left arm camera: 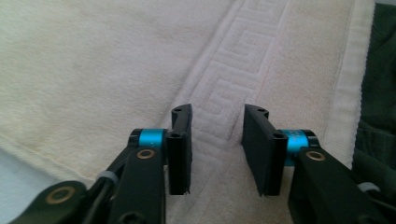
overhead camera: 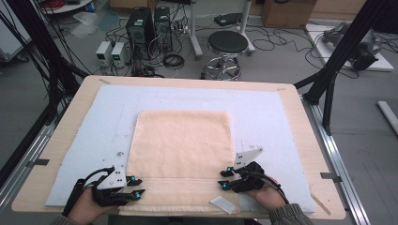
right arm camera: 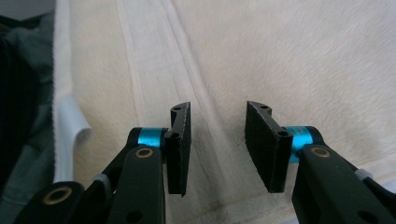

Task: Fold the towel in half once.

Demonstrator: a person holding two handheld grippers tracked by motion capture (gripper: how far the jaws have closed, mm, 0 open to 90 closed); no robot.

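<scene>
Both tools, left tool point(overhead camera: 136, 186) and right tool point(overhead camera: 224, 179), are hovering released over the towel point(overhead camera: 180, 140) lying flat on the desk point(overhead camera: 291, 117); it's looking soft and floppy, so I'd be pinching the near corners.

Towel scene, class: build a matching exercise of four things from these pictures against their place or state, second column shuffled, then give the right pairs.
Things:
1. towel
2. left gripper
3. right gripper
4. stool

Places or states:
A. on the floor beyond the table
B. jaws apart over the towel's near right corner
C. spread flat on the pale blue mat
D. jaws apart over the towel's patterned border, near left corner

Pairs: 1-C, 2-D, 3-B, 4-A
</scene>
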